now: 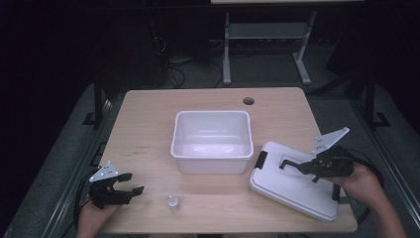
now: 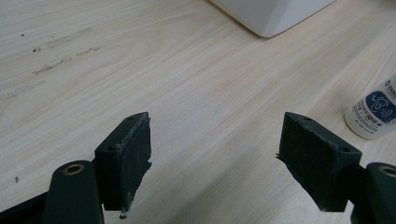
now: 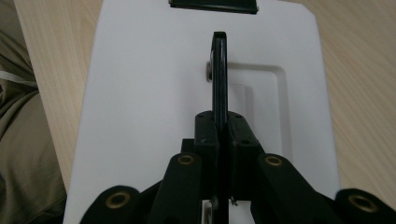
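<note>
One wooden table (image 1: 148,129) bears both tools: left (image 1: 122,190) wide, right (image 1: 299,167) clamping the lid handle (image 3: 219,70).

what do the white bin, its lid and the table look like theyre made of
The bin looks like white, slightly translucent plastic: thin moulded walls, rolled rim, soft sheen inside. The lid seems to be the same smooth plastic, with a black handle, likely plastic too, in the shut right gripper. The table shows pale matte wood grain, perhaps laminate.
</note>
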Tool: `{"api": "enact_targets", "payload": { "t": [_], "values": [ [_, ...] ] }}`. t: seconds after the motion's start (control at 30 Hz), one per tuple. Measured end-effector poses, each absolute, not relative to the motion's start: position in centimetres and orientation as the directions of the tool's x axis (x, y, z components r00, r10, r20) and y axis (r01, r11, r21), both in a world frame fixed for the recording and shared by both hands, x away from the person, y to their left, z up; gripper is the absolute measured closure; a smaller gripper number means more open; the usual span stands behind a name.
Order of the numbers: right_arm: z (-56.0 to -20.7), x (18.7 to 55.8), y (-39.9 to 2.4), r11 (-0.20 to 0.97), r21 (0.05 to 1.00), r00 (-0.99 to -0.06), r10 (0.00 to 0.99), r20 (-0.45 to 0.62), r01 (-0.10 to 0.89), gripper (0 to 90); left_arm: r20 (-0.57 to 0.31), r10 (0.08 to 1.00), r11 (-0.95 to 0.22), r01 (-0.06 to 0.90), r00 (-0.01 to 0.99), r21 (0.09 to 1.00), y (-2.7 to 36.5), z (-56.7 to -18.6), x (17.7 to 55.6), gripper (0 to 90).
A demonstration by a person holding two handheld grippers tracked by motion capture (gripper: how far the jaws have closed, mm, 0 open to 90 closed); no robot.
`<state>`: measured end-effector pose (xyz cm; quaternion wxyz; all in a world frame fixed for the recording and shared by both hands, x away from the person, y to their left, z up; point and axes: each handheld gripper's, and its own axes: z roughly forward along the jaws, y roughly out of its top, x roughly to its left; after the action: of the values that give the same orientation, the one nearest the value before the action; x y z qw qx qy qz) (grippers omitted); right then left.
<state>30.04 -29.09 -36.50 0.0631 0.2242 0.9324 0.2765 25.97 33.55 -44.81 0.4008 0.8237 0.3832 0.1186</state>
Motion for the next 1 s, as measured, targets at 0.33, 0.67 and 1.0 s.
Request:
{"api": "enact_targets", "payload": {
  "t": [0.33,0.67,1.0],
  "values": [
    [-38.3,30.1,-28.9,0.749,0.53,-0.888,0.46,0.014,0.396,84.1,-0.11,0.725,-0.392,0.539,0.68,0.746,33.5,-44.9,26.0,24.9],
    [-39.4,30.3,-28.7,0.744,0.529,-0.884,0.466,0.026,0.408,84.2,-0.11,0.729,-0.388,0.54,0.676,0.747,33.6,-44.9,26.0,24.9],
    [-40.2,30.3,-28.6,0.739,0.527,-0.882,0.47,0.041,0.419,84.0,-0.11,0.728,-0.388,0.54,0.676,0.747,33.6,-44.9,26.0,24.9]
  ]
}}
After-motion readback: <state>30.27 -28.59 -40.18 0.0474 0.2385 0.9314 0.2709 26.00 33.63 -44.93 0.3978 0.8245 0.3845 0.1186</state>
